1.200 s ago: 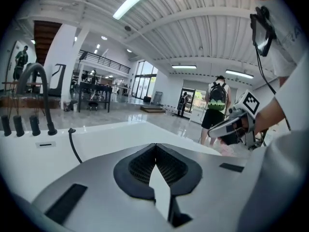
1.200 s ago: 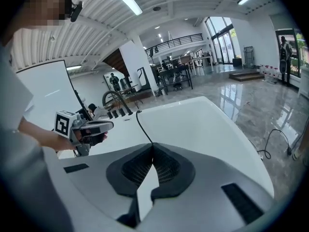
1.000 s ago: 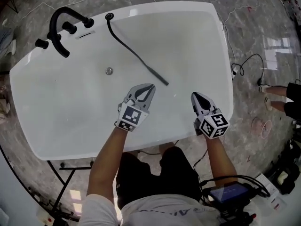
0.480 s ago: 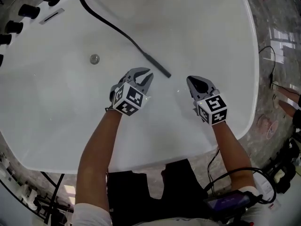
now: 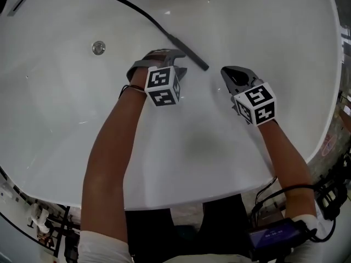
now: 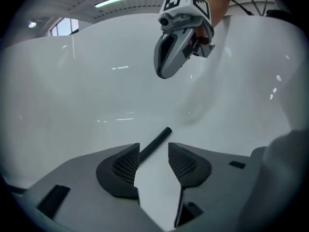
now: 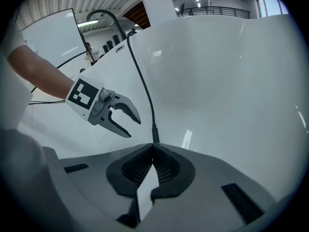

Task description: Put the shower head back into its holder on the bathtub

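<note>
The black shower head point(image 5: 186, 49) lies on the white bathtub point(image 5: 247, 163) floor, its hose point(image 5: 120, 1) running off to the upper left. My left gripper point(image 5: 160, 56) hangs just short of the wand's free end, and its jaws have just been opening. In the left gripper view the shower head point(image 6: 155, 142) points into the gap of the left gripper point(image 6: 153, 145), and the pads do not press on it. My right gripper point(image 5: 233, 74) is to the right of the wand, shut and empty. The right gripper point(image 7: 153, 148) shows closed tips, with the hose point(image 7: 142, 81) beyond them.
A round drain point(image 5: 98, 47) sits left of the left gripper. An overflow slot point(image 5: 19, 1) shows at the top-left rim. The black faucet point(image 7: 104, 16) stands at the tub's far end. A device with cables point(image 5: 279, 234) hangs at the person's waist.
Both grippers have sunk into the tub toward the shower head. The left one rolled and its jaws went from shut to open. The faucet has slid out of the head view.
</note>
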`<state>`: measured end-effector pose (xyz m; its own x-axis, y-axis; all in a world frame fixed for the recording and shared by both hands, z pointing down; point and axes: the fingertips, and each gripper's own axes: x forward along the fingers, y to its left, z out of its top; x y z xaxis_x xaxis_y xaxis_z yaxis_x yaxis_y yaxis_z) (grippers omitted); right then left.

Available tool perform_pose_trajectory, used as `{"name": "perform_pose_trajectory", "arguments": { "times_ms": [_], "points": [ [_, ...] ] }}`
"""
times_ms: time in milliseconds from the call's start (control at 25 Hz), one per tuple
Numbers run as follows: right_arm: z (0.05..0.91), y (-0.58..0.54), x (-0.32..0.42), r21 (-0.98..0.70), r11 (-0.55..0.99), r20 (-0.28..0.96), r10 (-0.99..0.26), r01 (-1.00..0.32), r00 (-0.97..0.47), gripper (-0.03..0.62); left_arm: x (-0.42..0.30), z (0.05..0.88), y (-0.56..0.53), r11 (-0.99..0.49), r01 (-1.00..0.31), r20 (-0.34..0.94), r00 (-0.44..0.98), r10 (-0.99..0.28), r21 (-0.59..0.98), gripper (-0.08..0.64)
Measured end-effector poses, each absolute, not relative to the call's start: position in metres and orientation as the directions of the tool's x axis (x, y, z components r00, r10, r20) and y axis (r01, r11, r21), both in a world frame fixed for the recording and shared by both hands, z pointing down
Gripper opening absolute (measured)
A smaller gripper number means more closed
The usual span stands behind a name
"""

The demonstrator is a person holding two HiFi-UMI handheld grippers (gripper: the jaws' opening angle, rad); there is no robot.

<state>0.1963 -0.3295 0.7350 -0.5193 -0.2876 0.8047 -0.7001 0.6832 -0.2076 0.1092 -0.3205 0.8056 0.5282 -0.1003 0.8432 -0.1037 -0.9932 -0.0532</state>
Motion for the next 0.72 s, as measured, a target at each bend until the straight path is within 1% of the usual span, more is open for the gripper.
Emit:
{"name": "perform_pose_trajectory", "arguments": {
  "times_ms": [200, 360, 480, 720],
  "points": [
    [0.735, -0.33, 0.18, -0.224, 0.702, 0.81, -0.252, -0.676, -0.53, 0.012, 0.106, 0.83, -0.325, -0.993, 0.038, 0.89, 0.448, -0.084, -0.113, 0.192],
    [0.727, -0.325, 0.164, -0.23, 0.736, 0.799, -0.231, -0.637, -0.556, 0.012, 0.104, 0.839, -0.339, -0.966, 0.162, 0.91, 0.396, -0.123, -0.201, 0.196],
    [0.725, -0.324, 0.159, -0.228, 0.753, 0.801, -0.215, -0.617, -0.559, 0.012, 0.109, 0.842, -0.346, -0.928, 0.278, 0.918, 0.374, -0.134, -0.249, 0.196],
    [0.724, -0.318, 0.162, -0.224, 0.769, 0.804, -0.201, -0.598, -0.56, 0.012, 0.122, 0.853, -0.349, -0.901, 0.373, 0.94, 0.327, -0.096, -0.222, 0.196]
  ]
}}
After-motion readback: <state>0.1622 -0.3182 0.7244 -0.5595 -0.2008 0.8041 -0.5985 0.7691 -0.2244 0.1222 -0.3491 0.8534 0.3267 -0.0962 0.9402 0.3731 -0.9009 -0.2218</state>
